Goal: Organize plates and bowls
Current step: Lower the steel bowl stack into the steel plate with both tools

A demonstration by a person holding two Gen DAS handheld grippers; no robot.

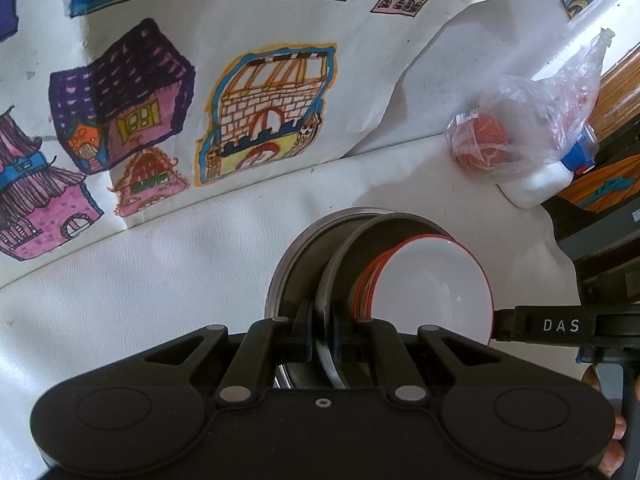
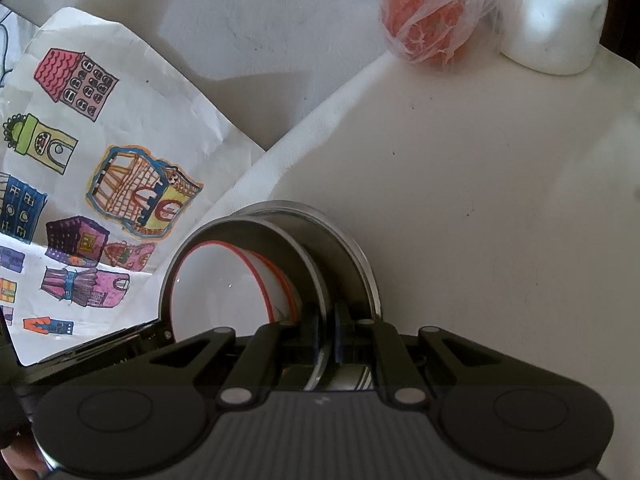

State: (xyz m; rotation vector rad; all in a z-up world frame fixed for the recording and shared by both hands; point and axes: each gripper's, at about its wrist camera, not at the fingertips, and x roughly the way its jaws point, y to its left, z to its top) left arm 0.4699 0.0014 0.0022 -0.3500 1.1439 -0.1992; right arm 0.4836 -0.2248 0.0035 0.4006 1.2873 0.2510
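Now both grippers' jaws pinch the steel bowl (image 1: 344,248) rim.

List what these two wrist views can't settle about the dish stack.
- Left wrist: lower steel dish bottom, hidden by gripper body.
- Left wrist: count of red-rimmed plates; edges overlap.
- Right wrist: upper steel dish underside, hidden by gripper body.
- Both: bag contents, blurred by plastic.

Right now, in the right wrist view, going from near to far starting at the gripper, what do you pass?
right gripper → steel plate rim clamped between its fingers → bare white tabletop → plastic bag with something orange → white bottle
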